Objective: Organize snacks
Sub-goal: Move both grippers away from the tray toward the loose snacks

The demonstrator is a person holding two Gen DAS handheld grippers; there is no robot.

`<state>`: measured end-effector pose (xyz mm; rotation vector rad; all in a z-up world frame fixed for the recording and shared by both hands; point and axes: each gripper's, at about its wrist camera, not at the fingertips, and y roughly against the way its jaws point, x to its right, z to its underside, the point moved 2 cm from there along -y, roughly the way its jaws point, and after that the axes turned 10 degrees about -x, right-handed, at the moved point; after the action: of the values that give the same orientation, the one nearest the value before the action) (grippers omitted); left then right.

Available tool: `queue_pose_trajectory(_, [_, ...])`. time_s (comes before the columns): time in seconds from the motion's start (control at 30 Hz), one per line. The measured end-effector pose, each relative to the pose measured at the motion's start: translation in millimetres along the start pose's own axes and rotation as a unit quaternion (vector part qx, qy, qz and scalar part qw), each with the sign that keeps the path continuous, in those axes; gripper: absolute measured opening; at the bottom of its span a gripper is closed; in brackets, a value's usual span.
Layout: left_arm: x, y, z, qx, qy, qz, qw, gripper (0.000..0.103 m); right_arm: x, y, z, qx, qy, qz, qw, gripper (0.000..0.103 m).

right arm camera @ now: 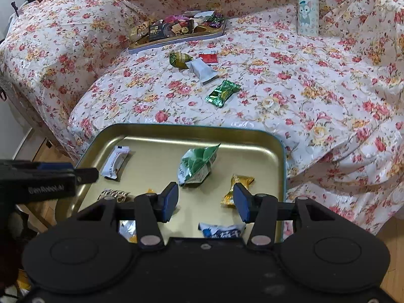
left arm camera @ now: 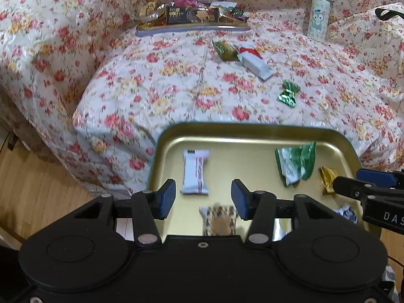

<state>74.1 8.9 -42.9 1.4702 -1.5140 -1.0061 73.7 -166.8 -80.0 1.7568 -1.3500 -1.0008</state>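
Left wrist view, L to R: gold metal tray (left arm camera: 252,136) fills lower centre, smooth, shiny, shallow rolled rim, rigid; it overhangs the near edge of the floral bedspread (left arm camera: 176,80), which is soft, quilted, lumpy. In tray: white wrapped bar (left arm camera: 195,171), brown patterned packet (left arm camera: 222,219) below it, crumpled green-white pouch (left arm camera: 295,164), gold foil candy (left arm camera: 328,179). Left gripper (left arm camera: 203,198) over the tray, jaws spread, nothing between the pads. Loose on the bed, upper centre: olive-green packet (left arm camera: 226,50), red packet (left arm camera: 250,50), grey-white bar (left arm camera: 257,67), green foil candy (left arm camera: 289,93). Second tray (left arm camera: 192,29), piled, upper centre. Bottle (left arm camera: 318,12) upper right.

Right wrist view: right gripper (right arm camera: 205,202) also spread, empty, above the tray floor.

Judgement: all snacks light. Film wrappers thin, crinkly, slippery, so pads may skid. Bars look stiffest; pinch across the short width, mid-body. Twist candies: take the body, not the tails. Pouch soft, will crush. Bedding gives under a press, so approach shallow
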Motion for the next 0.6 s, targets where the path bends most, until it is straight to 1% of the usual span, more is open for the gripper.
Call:
queue_pose_trajectory(0.3, [1.0, -8.6, -37.9, 0.006, -0.014, -0.002, 0.9999, 0.056, 5.4, -6.1, -34.9, -0.001, 0.013, 0.007, 1.000, 0.051])
queue_pose_trajectory(0.6, [1.1, -26.4, -76.3, 0.009, -0.013, -0.003, 0.9999, 0.056, 6.3, -20.5, -86.7, 0.010, 0.023, 0.009, 1.000, 0.051])
